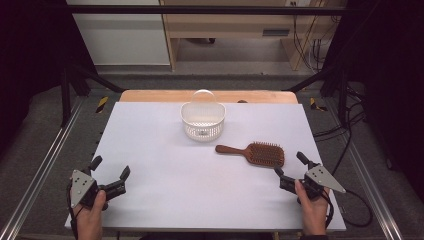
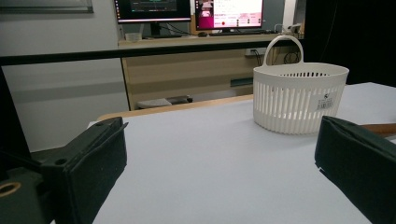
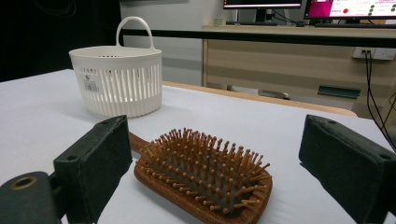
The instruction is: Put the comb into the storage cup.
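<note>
One wooden paddle hairbrush (image 1: 260,153) lies bristles-up just ahead of the right tool (image 1: 292,166), whose jaws stand wide and empty, seemingly lined up to take the brush head. Beyond it sits a white slotted basket (image 1: 202,121). The left tool (image 1: 110,173), also wide and empty, waits well apart over the bare worktop (image 1: 165,170).

Overhead and two low views — shared basket (image 1: 202,121)

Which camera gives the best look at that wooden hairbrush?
The right gripper view: the hairbrush lies close up, bristles up and each pin distinct. The high view shows it whole but small, right of the basket. The left gripper view catches just its handle tip.
</note>
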`<state>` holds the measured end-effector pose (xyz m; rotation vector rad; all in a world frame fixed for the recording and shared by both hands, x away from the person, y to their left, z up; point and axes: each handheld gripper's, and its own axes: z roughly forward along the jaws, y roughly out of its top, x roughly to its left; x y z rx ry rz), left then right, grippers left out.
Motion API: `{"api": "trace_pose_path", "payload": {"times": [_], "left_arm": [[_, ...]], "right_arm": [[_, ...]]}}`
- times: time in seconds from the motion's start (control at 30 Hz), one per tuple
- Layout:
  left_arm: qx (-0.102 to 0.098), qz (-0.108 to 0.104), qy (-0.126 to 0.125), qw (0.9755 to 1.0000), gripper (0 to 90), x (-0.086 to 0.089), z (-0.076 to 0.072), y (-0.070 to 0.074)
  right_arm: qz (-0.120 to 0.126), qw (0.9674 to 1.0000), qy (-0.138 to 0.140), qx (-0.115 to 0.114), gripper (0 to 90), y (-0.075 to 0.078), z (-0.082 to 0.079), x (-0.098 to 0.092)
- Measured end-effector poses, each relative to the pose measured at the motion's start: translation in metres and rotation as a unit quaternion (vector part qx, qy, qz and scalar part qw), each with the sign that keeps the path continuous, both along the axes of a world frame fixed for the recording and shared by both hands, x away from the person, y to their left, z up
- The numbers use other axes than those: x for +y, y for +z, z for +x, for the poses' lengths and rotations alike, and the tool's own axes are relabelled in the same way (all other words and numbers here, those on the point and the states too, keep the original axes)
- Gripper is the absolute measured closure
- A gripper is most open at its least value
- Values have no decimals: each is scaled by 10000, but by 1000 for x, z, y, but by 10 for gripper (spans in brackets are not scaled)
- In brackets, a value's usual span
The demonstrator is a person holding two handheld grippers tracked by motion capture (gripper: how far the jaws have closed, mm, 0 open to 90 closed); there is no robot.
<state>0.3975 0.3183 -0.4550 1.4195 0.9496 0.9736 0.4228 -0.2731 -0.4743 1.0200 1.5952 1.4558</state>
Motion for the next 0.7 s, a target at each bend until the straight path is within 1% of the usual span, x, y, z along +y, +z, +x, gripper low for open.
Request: {"api": "trace_pose_path", "payload": {"times": [0.13, 0.33, 0.37, 0.4, 0.43, 0.47, 0.5, 0.53, 0.57, 0.6, 0.63, 0.7], "left_arm": [[34, -21, -111, 9999, 24, -2, 1, -1], [73, -45, -139, 9999, 24, -2, 2, -1], [76, -45, -138, 9999, 24, -2, 2, -2], [81, -52, -137, 9999, 24, -2, 2, -2], [88, -65, -139, 9998, 24, -2, 2, -2], [93, -69, -137, 9998, 24, -2, 2, -2], [93, -79, -130, 9998, 24, -1, 2, -2], [99, -85, -129, 9998, 24, -1, 3, -2], [99, -85, -129, 9998, 24, -1, 3, -2], [111, -96, -122, 9998, 24, -1, 3, -3], [111, -96, -122, 9998, 24, -1, 3, -3], [118, -95, -124, 9998, 24, -1, 3, -3]], "right_arm": [[31, 10000, -7, 26, 86, 0, 0, 1], [20, 9999, -57, 116, 90, 0, 0, 1], [12, 9997, -135, 190, 91, 0, 0, 1], [12, 9997, -135, 190, 91, 0, 0, 1], [8, 9995, -196, 230, 94, 0, 0, 1], [-9, 9993, -286, 243, 106, 1, 1, 1], [-18, 9985, -454, 302, 134, 3, 1, 3], [-25, 9984, -471, 318, 156, 3, 0, 4], [-25, 9984, -471, 318, 156, 3, 0, 4], [-196, 9977, -517, 396, 311, 4, -2, 5], [-277, 9974, -523, 404, 361, 4, -3, 6], [-342, 9971, -499, 471, 524, 5, -5, 6]]}}
